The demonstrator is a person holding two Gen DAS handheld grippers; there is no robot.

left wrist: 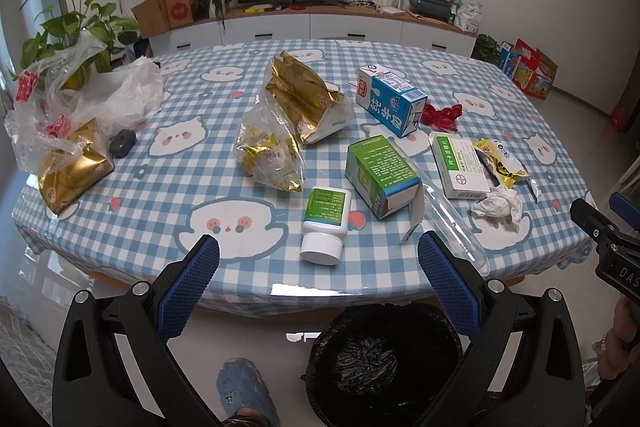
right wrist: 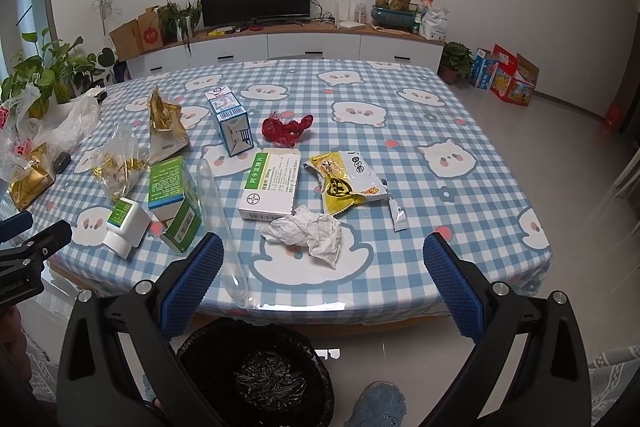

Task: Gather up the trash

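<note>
Both claws spread wide and empty: left gripper (left wrist: 318, 255) low centre of the left view, right gripper (right wrist: 324, 255) low centre of the right view. Bin (left wrist: 384, 359) with black liner sits below the near table (right wrist: 460, 107) edge, bottom of both frames. All trash is on the table, mid-frame

Largest to smallest, how you'd take each:
- gold foil bags (left wrist: 300, 95): 2 loose at centre, light and crinkly, will slip, so pinch a folded edge. A third sits inside the clear bags at far left; may not be trash
- milk carton (left wrist: 394, 101): 1, upright, probably empty, stiff; grip across the narrow sides
- green box (left wrist: 380, 175): 1, flap open, crushes easily
- clear tube (right wrist: 218, 215): 1, overhangs the near edge, slick, rolls; take mid-length
- white pill box (right wrist: 270, 185): 1, flat, grab by an edge
- white bottle (left wrist: 325, 223): 1, on its side, rigid, smooth
- yellow wrapper (right wrist: 346, 183): 1, limp
- tissue (right wrist: 310, 233): 1, soft, nearest your right claw
- red wrapper (right wrist: 286, 129): 1, crumpled
- small sachet (right wrist: 398, 215): 1, thin, hardest pick
</note>
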